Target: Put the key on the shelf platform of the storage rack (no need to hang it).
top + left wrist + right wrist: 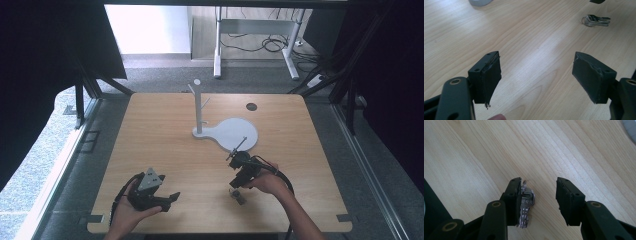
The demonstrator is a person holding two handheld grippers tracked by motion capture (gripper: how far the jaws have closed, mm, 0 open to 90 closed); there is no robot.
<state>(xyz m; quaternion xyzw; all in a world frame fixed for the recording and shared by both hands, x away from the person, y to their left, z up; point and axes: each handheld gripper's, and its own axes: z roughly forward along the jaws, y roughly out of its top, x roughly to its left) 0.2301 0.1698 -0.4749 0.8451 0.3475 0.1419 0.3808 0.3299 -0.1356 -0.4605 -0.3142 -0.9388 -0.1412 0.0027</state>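
High view: the wooden table (165, 135) carries, toward its far middle, a white stand (200, 107) with short pegs, rising from the narrow end of a flat white base (235, 132) that widens into a round disc. A small dark disc (251, 106) is set in the tabletop near the far right edge. The left gripper (170, 200) sits low at the near left, held in a hand (132, 212), its jaws pointing right across the table. The right gripper (239, 192) is at the near right of centre, held in a hand (270, 182), its jaws pointing down at the keys (238, 196) lying on the wood.

In the left gripper view the jaws stand wide apart with bare table between them; the keys (596, 20) lie well ahead to the upper right, long axis across the picture, ring end to the left.

In the right gripper view the jaws are partly open and hold nothing. The keys (526, 206) lie against the inner face of the left jaw, long axis running roughly along the jaws, the ring at the far end and the blades toward the camera. The other jaw is clear of them.
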